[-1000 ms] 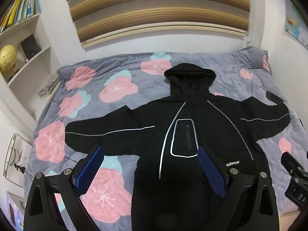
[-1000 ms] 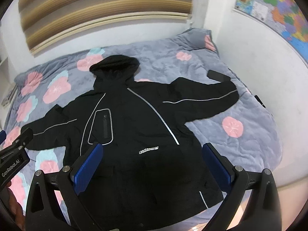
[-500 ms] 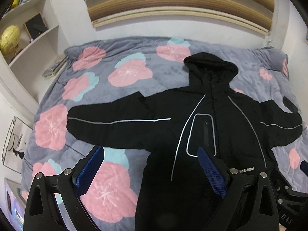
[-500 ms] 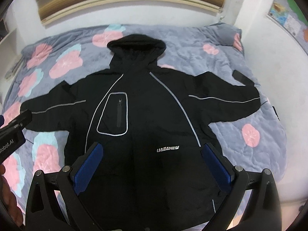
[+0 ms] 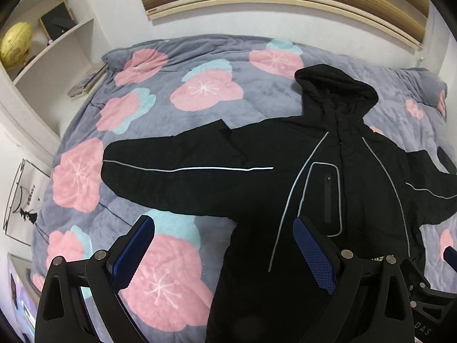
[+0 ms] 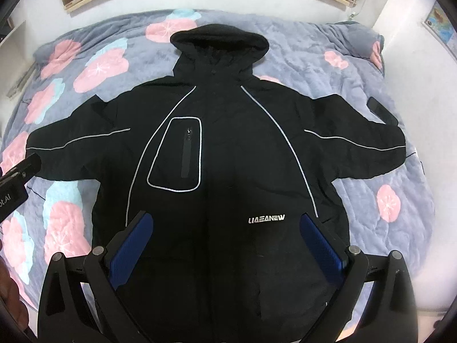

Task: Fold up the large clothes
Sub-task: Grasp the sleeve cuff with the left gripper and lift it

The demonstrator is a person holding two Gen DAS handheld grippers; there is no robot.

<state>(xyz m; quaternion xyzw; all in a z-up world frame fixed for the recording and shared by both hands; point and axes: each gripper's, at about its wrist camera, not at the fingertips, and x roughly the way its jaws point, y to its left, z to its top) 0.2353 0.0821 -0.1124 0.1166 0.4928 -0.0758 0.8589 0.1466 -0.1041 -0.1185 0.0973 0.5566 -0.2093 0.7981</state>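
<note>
A large black hooded jacket (image 6: 228, 154) with thin reflective piping lies spread flat, front up, on the bed, both sleeves out to the sides. In the left wrist view the jacket (image 5: 328, 188) fills the right half and its left sleeve (image 5: 177, 171) stretches across the middle. My left gripper (image 5: 222, 254) is open and empty above the jacket's left side, near the armpit. My right gripper (image 6: 225, 245) is open and empty above the jacket's lower front, near the white logo (image 6: 266, 219). Neither gripper touches the cloth.
The bed has a grey quilt (image 5: 142, 131) with pink flowers. White shelves (image 5: 54, 57) with a yellow globe stand at the left. A dark flat object (image 6: 381, 110) lies by the right sleeve. A wall (image 6: 422, 65) runs along the bed's right side.
Both grippers have swung left and moved closer to the bed. The left view now centres on the left sleeve, the right view on the jacket's body. The jacket has not moved.
</note>
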